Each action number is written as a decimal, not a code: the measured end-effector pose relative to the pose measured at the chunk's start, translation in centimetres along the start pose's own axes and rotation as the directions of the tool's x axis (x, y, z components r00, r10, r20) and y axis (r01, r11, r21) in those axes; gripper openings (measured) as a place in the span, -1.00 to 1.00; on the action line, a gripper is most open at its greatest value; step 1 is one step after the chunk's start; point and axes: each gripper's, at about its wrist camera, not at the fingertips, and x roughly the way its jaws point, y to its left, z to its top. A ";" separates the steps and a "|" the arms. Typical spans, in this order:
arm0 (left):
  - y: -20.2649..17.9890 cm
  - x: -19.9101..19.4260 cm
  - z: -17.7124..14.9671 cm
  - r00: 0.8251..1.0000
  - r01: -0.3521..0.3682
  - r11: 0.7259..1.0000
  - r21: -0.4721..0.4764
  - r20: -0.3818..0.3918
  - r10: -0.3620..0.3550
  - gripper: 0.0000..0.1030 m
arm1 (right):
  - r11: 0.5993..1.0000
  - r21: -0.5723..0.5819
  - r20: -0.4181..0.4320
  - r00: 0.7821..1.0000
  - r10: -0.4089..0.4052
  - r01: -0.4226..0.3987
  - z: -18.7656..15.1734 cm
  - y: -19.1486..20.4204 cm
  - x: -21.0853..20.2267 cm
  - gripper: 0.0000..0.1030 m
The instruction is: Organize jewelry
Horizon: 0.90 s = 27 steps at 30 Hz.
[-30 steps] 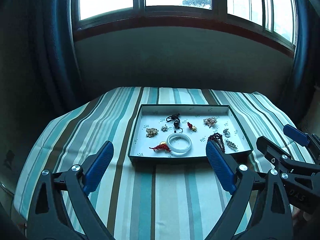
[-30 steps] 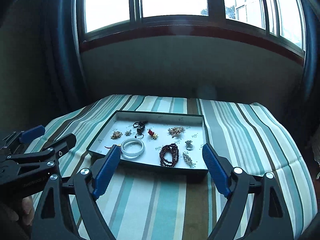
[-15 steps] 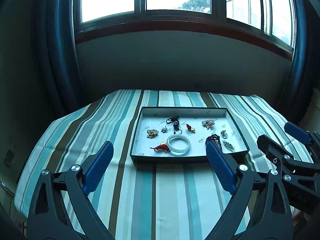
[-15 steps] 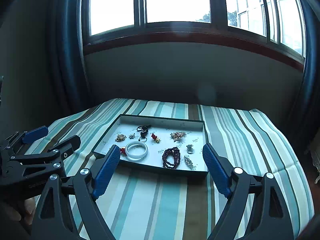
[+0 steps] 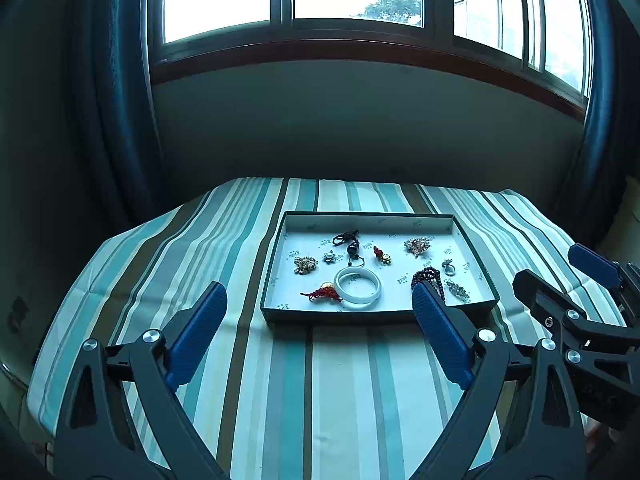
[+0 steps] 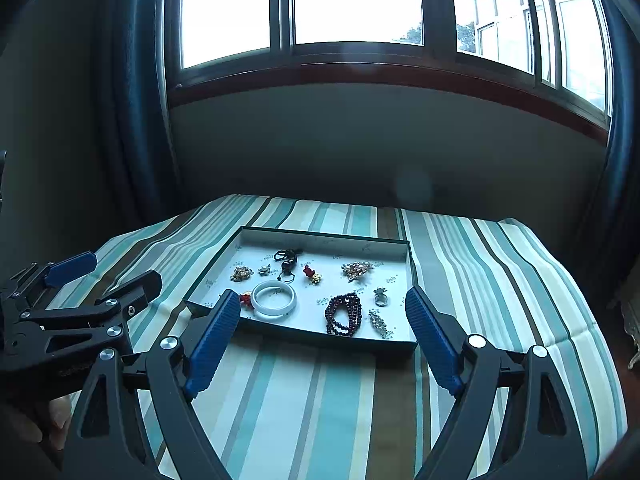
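Observation:
A shallow white-lined tray [image 5: 472, 246] [image 6: 406, 256] lies on a striped table. It holds several pieces: a white bangle [image 5: 357, 285] [image 6: 275, 299], a dark red bead bracelet [image 6: 344, 314] [image 5: 427, 278], a red tassel charm [image 5: 322, 293], a black cord pendant [image 5: 349, 242] [image 6: 286, 261], gold brooches [image 5: 417, 246] [image 5: 305, 265] and a ring [image 6: 380, 296]. My left gripper [image 5: 319, 328] is open and empty, held above the cloth in front of the tray. My right gripper [image 6: 323, 330] is open and empty, also short of the tray.
The striped cloth [image 5: 344, 392] covers the table, which drops off at the left and right edges. A dark wall and window sill [image 5: 360, 46] stand behind it, with blue curtains [image 5: 108, 80] at both sides. Each gripper shows at the edge of the other's view.
Both grippers have drawn back and risen, so the tray looks smaller and farther off. Both stayed open and empty. The jewelry has not moved.

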 end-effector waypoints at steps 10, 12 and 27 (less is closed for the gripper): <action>0.0 0.0 0.0 1.000 0.000 1.000 -0.002 0.001 0.000 0.82 | 1.000 -0.001 0.000 1.000 0.000 0.000 0.0 0.0 -0.1 0.62; 0.1 0.0 0.0 1.000 0.000 1.000 -0.002 0.001 0.000 0.82 | 1.000 -0.001 -0.001 1.000 0.000 0.000 0.0 0.0 -0.1 0.62; 0.1 0.0 0.0 1.000 0.002 1.000 -0.004 0.004 -0.002 0.82 | 1.000 -0.004 -0.005 1.000 0.001 -0.001 -0.3 0.0 -0.1 0.62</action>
